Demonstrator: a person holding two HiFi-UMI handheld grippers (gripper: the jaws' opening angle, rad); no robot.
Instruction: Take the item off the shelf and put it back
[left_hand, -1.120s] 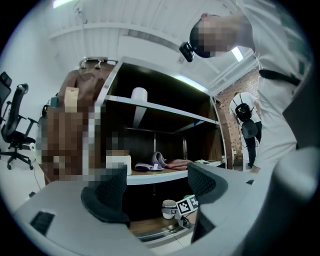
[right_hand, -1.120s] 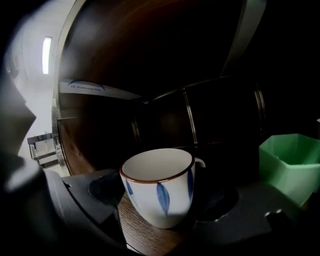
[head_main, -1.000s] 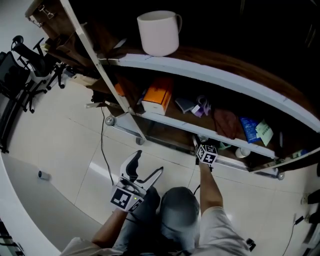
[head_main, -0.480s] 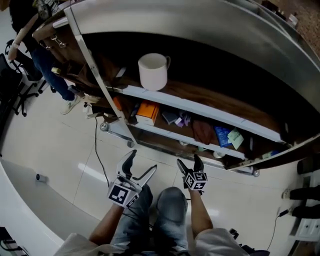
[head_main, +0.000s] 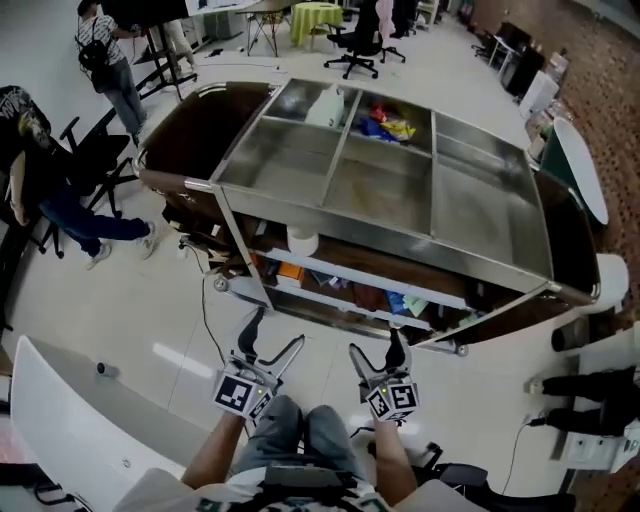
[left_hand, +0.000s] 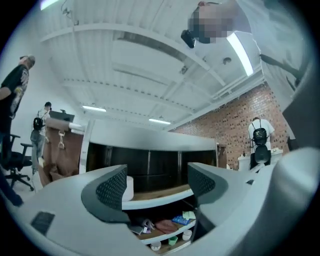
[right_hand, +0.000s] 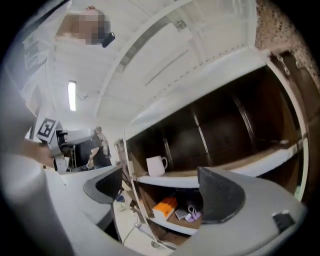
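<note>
The white mug (right_hand: 156, 165) stands upright on the upper shelf (right_hand: 172, 179), near its left end, with the handle pointing right as my right tool's view has it. From my head view only its lower part peeks out under the rim of the steel top surface (head_main: 380, 190).

One shelf down, there's an orange box (right_hand: 165, 207) lying almost under the mug, with a purple item (right_hand: 192, 214) just beside it. A blue packet (left_hand: 181, 220) sits further along that shelf.

My right tool (head_main: 377, 350) is released. Its jaws are wide apart with nothing between them, and it's aimed at the shelves but well clear of them. My left tool (head_main: 277, 335) is the same, jaws spread and empty. Both hang over the pale floor (head_main: 120, 300) in front of my knees.

The steel top is split into compartments. A white bag (head_main: 325, 105) and some colourful bits (head_main: 385, 125) lie in the far ones. Off to my left, a person (head_main: 105, 60) is standing on the floor, well away from the shelves.
</note>
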